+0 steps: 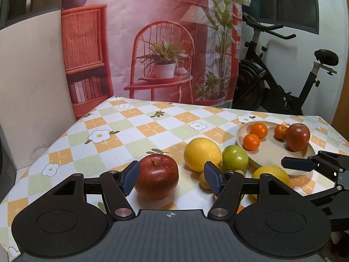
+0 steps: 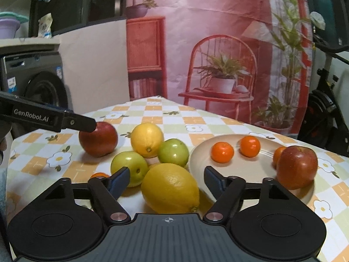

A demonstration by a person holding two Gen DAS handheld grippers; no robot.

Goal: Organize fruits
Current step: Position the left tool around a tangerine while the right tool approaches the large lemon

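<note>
While its blue pads stand spread wide, the left hand-held gripper (image 1: 172, 174) brackets a round red apple (image 1: 156, 176) on the checked worktop (image 1: 135, 128), gripping nothing. The right hand-held gripper (image 2: 166, 180), equally wide and empty, straddles a large yellow lemon (image 2: 170, 188) just beside the beige plate (image 2: 200, 163) near the worktop's right edge.

The left tool (image 1: 171, 178) hides most of a small brownish fruit (image 1: 204, 181) and half of 1 lemon (image 1: 271, 173). In the right wrist view, a red apple (image 2: 297, 166) covers most of 1 tangerine (image 2: 278, 154), and another orange fruit (image 2: 99, 175) peeks out behind the right tool (image 2: 167, 180).
</note>
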